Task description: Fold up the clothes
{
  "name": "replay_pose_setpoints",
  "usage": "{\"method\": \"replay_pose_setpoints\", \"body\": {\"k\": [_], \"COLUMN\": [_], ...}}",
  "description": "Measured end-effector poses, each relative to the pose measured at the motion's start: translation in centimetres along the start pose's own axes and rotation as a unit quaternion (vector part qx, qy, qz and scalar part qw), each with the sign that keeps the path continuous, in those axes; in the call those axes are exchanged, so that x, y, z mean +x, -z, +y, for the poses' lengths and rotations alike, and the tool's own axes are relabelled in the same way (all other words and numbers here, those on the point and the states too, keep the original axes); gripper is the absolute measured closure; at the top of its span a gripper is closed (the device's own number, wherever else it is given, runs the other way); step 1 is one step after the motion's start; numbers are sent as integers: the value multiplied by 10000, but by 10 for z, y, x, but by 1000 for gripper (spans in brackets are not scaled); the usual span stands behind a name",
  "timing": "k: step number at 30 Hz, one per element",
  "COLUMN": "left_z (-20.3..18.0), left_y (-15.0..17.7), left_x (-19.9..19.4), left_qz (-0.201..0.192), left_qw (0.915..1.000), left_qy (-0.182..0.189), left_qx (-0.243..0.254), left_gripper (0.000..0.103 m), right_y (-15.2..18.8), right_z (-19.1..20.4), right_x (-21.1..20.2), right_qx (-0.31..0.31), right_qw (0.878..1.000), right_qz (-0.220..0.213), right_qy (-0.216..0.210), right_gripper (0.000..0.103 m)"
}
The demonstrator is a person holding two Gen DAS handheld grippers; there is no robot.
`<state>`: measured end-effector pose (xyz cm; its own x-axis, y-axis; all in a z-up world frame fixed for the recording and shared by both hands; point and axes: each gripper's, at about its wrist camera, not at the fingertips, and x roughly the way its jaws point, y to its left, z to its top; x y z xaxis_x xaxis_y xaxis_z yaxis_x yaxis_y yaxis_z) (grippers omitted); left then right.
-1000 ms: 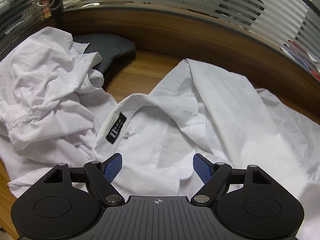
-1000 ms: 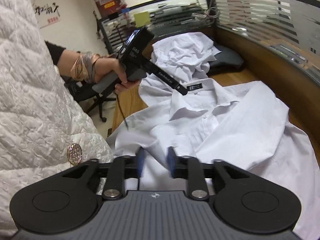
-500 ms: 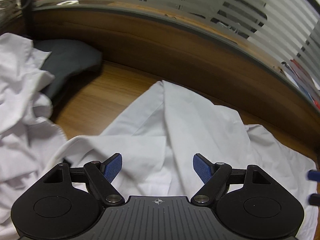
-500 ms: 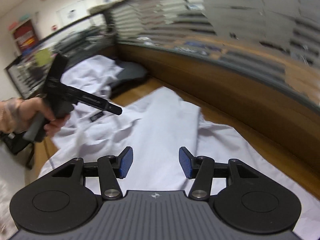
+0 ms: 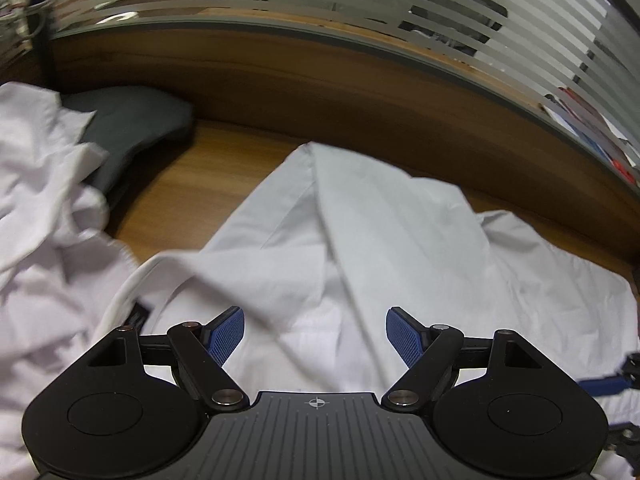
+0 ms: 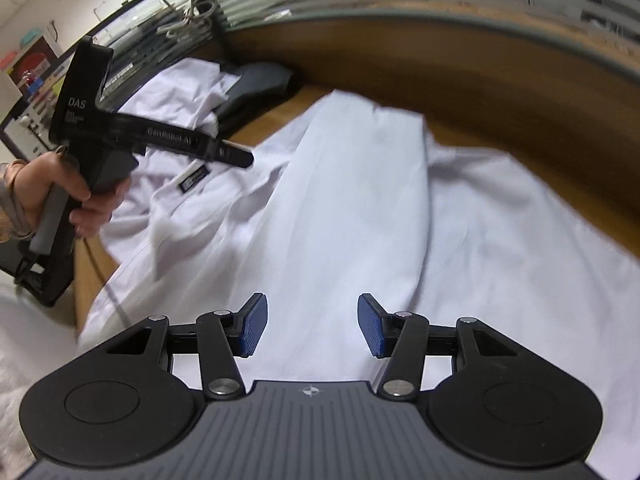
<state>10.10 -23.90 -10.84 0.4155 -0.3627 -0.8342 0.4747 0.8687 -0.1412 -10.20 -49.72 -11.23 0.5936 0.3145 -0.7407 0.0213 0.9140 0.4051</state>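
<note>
A white collared shirt (image 5: 360, 232) lies spread on the wooden desk, with one side folded over its middle; it also shows in the right wrist view (image 6: 360, 208). Its black neck label (image 6: 192, 178) faces up by the collar. My left gripper (image 5: 315, 334) is open and empty, hovering just above the shirt near the collar. It also shows from the side in the right wrist view (image 6: 240, 156), held in a hand. My right gripper (image 6: 312, 326) is open and empty above the lower part of the shirt.
A crumpled pile of white clothes (image 5: 36, 208) lies at the left. A dark grey garment (image 5: 128, 128) sits behind it. A wooden partition wall (image 5: 360, 92) with striped glass runs along the back of the desk (image 5: 192, 184).
My right gripper has gone from shut to open and swung over the shirt. My left gripper moved from the collar toward the folded side, then back a little.
</note>
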Motion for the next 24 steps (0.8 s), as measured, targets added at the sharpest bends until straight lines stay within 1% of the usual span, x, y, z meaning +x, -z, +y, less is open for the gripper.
{"method": "replay_pose_setpoints", "body": {"k": [2, 4, 5, 8, 10, 14, 17, 21, 23, 24], "left_z": [8, 15, 19, 19, 11, -22, -55, -98, -115, -121], "left_y": [9, 20, 25, 47, 66, 113, 155, 207, 227, 234], "left_x": [-13, -29, -36, -59, -73, -93, -105, -109, -108, -107], "left_qz": [-11, -20, -31, -56, -53, 23, 98, 214, 289, 286], "left_qw": [9999, 9997, 9995, 9995, 9999, 9985, 9931, 9843, 9809, 9805], "left_qy": [-75, -118, -121, -56, -18, 150, 318, 412, 380, 366], "left_qx": [-82, -211, -279, -321, -110, 533, 1128, 1704, 1888, 1912], "left_gripper": [23, 23, 23, 23, 23, 23, 22, 22, 22, 22], "right_y": [16, 31, 40, 67, 85, 122, 144, 168, 176, 180], "right_z": [7, 17, 23, 41, 54, 73, 85, 98, 100, 100], "right_x": [-14, -28, -35, -53, -61, -64, -61, -55, -52, -50], "right_qx": [235, 496, 590, 770, 757, 450, 61, -593, -873, -980], "right_qw": [9997, 9987, 9980, 9960, 9955, 9957, 9961, 9938, 9904, 9889], "right_qz": [2, -30, -60, -147, -152, -66, 73, 198, 204, 200], "right_qy": [49, 151, 215, 421, 540, 811, 879, 915, 1052, 1102], "right_gripper": [47, 50, 52, 52, 52, 50, 42, 41, 41, 42]}}
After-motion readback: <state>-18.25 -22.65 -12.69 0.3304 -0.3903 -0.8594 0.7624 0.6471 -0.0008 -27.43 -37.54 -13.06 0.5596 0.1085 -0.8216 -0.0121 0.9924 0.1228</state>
